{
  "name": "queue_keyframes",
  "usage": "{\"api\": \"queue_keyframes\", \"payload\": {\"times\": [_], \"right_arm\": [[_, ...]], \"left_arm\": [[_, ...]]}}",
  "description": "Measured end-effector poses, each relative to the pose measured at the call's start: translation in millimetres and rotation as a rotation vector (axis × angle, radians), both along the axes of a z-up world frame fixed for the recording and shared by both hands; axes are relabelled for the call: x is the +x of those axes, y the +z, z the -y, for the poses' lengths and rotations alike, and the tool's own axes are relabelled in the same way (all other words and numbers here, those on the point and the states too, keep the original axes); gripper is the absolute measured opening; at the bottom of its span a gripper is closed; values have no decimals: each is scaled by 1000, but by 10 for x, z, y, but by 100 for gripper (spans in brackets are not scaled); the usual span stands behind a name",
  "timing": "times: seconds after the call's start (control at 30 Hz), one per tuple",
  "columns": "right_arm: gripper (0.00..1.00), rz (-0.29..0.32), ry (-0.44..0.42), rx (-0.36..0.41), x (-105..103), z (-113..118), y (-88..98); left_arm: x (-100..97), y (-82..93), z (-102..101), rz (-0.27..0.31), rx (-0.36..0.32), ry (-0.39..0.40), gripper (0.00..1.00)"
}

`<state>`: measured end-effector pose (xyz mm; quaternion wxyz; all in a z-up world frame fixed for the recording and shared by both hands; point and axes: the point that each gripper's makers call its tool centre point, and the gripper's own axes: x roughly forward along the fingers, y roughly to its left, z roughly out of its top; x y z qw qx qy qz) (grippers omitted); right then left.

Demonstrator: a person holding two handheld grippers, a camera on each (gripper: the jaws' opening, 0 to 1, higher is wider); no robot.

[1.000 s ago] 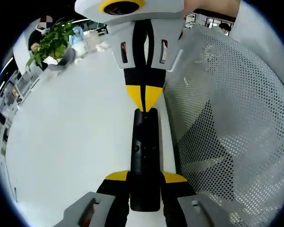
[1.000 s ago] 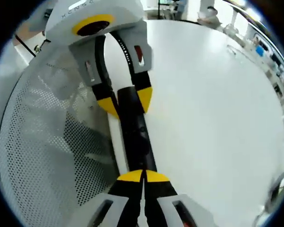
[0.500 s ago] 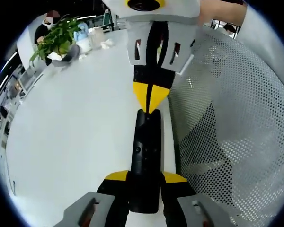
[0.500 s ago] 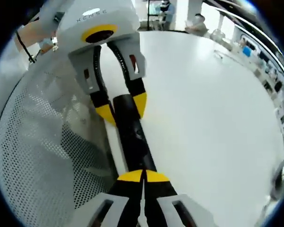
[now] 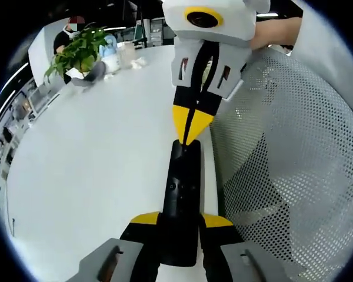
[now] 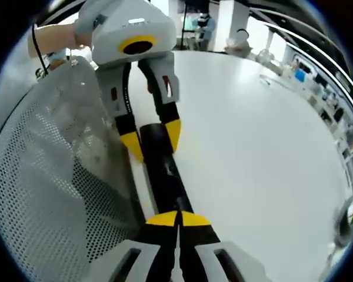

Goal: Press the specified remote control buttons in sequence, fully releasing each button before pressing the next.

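A slim black remote (image 5: 181,188) lies lengthwise along the edge of a white table (image 5: 88,164). My left gripper (image 5: 180,222) is shut on the remote's near end, with one yellow-tipped jaw on each side. My right gripper (image 5: 188,126) comes down from the top of the left gripper view with its tips shut together, resting on the remote's far end. In the right gripper view the remote (image 6: 167,176) runs from my shut right gripper (image 6: 177,218) up to the left gripper (image 6: 150,136), which clamps its other end. Small buttons show mid-remote.
A white perforated mesh panel (image 5: 288,164) runs close beside the remote, also seen as the mesh (image 6: 53,188) in the right gripper view. A potted plant (image 5: 76,53) and small items stand at the table's far end. A hand (image 6: 53,38) holds the left gripper.
Both views have tilted and shifted slightly. The remote stays clamped in the left gripper, and the right gripper's shut tips stay at its far end.
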<state>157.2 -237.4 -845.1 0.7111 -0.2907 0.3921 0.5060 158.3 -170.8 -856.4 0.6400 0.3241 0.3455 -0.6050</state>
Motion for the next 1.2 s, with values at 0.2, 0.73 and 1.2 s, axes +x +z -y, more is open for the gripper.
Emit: {"api": "queue_keyframes", "payload": {"times": [0.2,0.73,1.2], "right_arm": [[0,4,4,11,10,-7,32],[0,-16,87,-12,-25,-86,-4],[0,-32,170,-101,-17,-90,-10]], "left_arm": [[-1,-1,-4,1,9,4,25],[-4,1,-3,3,7,9,25],[-4,2,-4,0,-17,17,25]]}}
